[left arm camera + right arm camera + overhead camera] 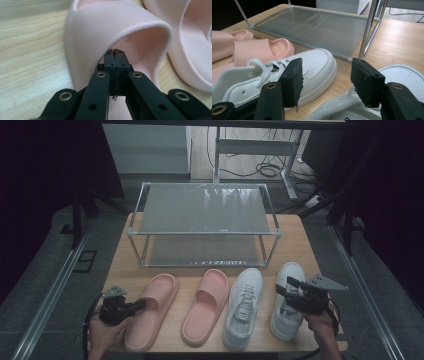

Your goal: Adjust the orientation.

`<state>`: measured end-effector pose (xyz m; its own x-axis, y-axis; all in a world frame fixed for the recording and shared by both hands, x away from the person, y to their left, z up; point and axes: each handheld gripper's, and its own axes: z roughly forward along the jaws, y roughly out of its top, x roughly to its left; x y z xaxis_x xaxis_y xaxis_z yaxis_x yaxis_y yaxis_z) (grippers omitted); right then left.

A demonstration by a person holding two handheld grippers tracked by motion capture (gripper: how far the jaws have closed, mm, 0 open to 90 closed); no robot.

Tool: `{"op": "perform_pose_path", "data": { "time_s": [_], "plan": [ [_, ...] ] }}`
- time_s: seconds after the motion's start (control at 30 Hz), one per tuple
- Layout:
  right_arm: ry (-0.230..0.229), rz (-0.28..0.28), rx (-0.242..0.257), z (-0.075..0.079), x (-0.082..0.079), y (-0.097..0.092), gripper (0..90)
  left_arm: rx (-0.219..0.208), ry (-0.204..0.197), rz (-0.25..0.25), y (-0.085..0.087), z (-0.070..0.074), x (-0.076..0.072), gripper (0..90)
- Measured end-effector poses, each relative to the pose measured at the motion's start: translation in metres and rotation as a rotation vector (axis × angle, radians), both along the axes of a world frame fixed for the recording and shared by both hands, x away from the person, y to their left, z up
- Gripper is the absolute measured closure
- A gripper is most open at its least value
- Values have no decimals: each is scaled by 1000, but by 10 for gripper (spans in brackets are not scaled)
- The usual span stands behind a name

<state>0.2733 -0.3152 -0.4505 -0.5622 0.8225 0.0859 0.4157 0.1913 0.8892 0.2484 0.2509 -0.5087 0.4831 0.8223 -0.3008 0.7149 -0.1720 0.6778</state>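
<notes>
While the left gripper (114, 53) points its closed, empty jaws into the left slide (105, 32), the high view shows four shoes in a row before a rack (202, 210); the right gripper (325, 82) hangs open over the right sneaker (402, 77) on a wooden table (300, 240), dark room around
</notes>
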Motion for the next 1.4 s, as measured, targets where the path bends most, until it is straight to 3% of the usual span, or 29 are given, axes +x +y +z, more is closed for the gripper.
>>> {"op": "perform_pose_path", "data": {
  "time_s": [0.37, 0.5, 0.8, 0.97, 1.13, 1.4],
  "plan": [
    [1, 2, -4, 1, -1, 1, 436, -4, -5, 30, 10, 1, 7, 900],
    [-3, -2, -1, 2, -2, 0, 434, -20, -15, 23, 10, 5, 4, 896],
    [-7, -7, -3, 2, -2, 0, 433, -53, -32, -26, 9, 21, -8, 780],
    [-9, -10, -2, 2, -2, -1, 433, -65, -36, -26, 6, 24, -10, 652],
    [-12, -11, -3, 3, -3, -1, 431, -32, -29, -37, -2, 22, -11, 523],
    [-12, -8, 3, 4, -3, 0, 431, 0, -24, -66, -12, 25, -16, 474]
  ]
}}
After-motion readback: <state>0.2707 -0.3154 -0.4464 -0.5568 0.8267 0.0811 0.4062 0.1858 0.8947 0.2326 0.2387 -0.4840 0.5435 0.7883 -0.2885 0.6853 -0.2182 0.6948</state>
